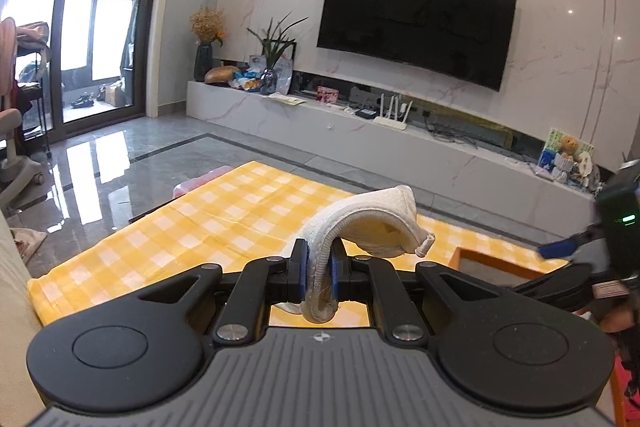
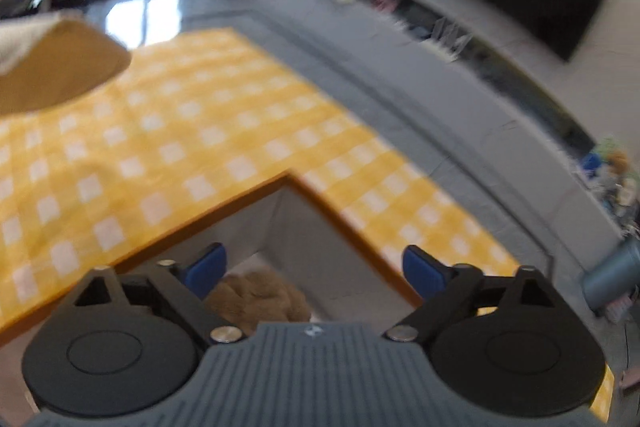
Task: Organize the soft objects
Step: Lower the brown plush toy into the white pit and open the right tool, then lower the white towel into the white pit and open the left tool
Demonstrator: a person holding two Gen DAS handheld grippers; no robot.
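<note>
White terry cloth, a soft padded piece with a stitched rim, is pinched between the fingers of the left gripper, which are nearly closed on a fold of it. The rest arches up and droops forward above the yellow checked tablecloth, clear of the surface. In the right wrist view the same piece shows as a blurred tan and white shape at the upper left.

The right gripper has its fingers spread wide with nothing between them. It hangs over the open corner of a wooden-rimmed box with pale fabric walls, and a brown plush thing lies on the box floor just below it.

As I judge it, one soft item is already in the box and the white piece is next. That calls for carrying the left gripper across to the box and opening over it, while the right one clears out of the way.

The box rim is the edge to clear, since the drooping end could catch on it. The table itself is bare and offers free room, but its far edge drops to the tiled floor.
</note>
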